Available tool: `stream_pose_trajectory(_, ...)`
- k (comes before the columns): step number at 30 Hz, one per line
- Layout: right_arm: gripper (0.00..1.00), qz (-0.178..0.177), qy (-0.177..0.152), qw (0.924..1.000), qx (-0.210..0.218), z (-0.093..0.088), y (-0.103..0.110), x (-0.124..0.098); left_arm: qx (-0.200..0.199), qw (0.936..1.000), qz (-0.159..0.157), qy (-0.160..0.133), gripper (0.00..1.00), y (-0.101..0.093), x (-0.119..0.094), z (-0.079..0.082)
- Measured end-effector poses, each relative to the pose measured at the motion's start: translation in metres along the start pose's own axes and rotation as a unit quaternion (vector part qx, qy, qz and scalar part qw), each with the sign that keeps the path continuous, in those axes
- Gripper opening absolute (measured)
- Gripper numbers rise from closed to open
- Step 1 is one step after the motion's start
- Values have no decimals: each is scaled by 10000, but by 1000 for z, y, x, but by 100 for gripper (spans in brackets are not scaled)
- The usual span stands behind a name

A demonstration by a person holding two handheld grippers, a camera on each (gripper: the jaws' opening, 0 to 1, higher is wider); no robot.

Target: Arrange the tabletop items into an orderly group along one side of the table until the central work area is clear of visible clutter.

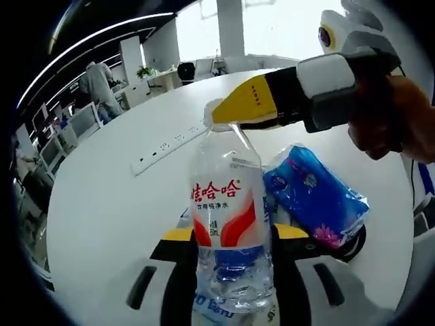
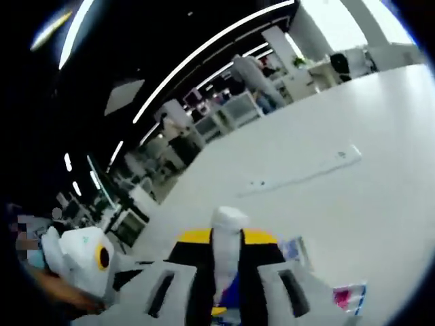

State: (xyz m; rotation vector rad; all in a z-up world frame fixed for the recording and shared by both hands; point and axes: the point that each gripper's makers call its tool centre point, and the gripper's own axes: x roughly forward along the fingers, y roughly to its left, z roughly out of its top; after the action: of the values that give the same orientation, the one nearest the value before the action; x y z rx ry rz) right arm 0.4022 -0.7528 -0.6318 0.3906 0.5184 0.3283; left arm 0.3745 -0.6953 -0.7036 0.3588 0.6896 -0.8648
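Open office beyond the white table [image 1: 102,204]: desks [image 2: 231,112], bright windows [image 1: 285,27], ceiling light strips [image 2: 204,47], standing person [image 1: 98,85].

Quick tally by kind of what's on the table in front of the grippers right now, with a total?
Water bottle: 1, clamped at its body by the left gripper and at its cap by the right gripper
Blue tissue pack: 1
White power strip: 1
Dark round object under the tissue pack: 1, kind unclear
Total: 4
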Motion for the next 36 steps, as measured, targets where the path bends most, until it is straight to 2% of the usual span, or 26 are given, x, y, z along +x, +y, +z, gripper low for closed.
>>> stream_pose_trajectory(1,0,263,16,9987,-439,-1,10,3,45,10000,-28,76,40,-2,0,-5)
stream_pose_trajectory(2,0,571,-128,9967,-562,1,26,5,260,9994,-102,190,39,-6,1,-9)
stream_pose_trajectory(3,0,634,-53,9964,-560,-2,32,5,506,9986,-102,-135,39,-11,3,0)
stream_pose_trajectory(4,0,439,84,9966,-685,-6,27,7,569,9982,-140,-153,38,-13,3,0)
stream_pose_trajectory(5,0,485,-9,9975,-524,-5,29,9,561,9984,-48,-66,38,-13,4,-1)
stream_pose_trajectory(6,0,564,-20,9983,-167,-7,30,11,497,9987,-61,-62,38,-13,5,0)
stream_pose_trajectory(7,0,416,48,9991,21,-10,22,11,323,9994,-102,-49,38,-13,6,1)
stream_pose_trajectory(9,0,329,-17,9994,92,-10,13,10,292,9995,-105,13,38,-12,7,2)
stream_pose_trajectory(16,0,97,104,9998,-143,-18,-9,10,428,9990,-120,26,38,-13,6,1)
stream_pose_trajectory(20,0,2,168,9999,-39,-21,-18,12,533,9985,-132,65,38,-14,6,1)
stream_pose_trajectory(24,10,-11,254,9995,203,-26,-22,15,504,9986,-134,75,38,-13,6,1)
stream_pose_trajectory(26,12,-55,249,9995,178,-26,-23,17,493,9987,-133,71,38,-13,6,0)
stream_pose_trajectory(36,23,-366,367,9961,709,-32,-41,17,484,9987,-138,65,38,-13,6,0)
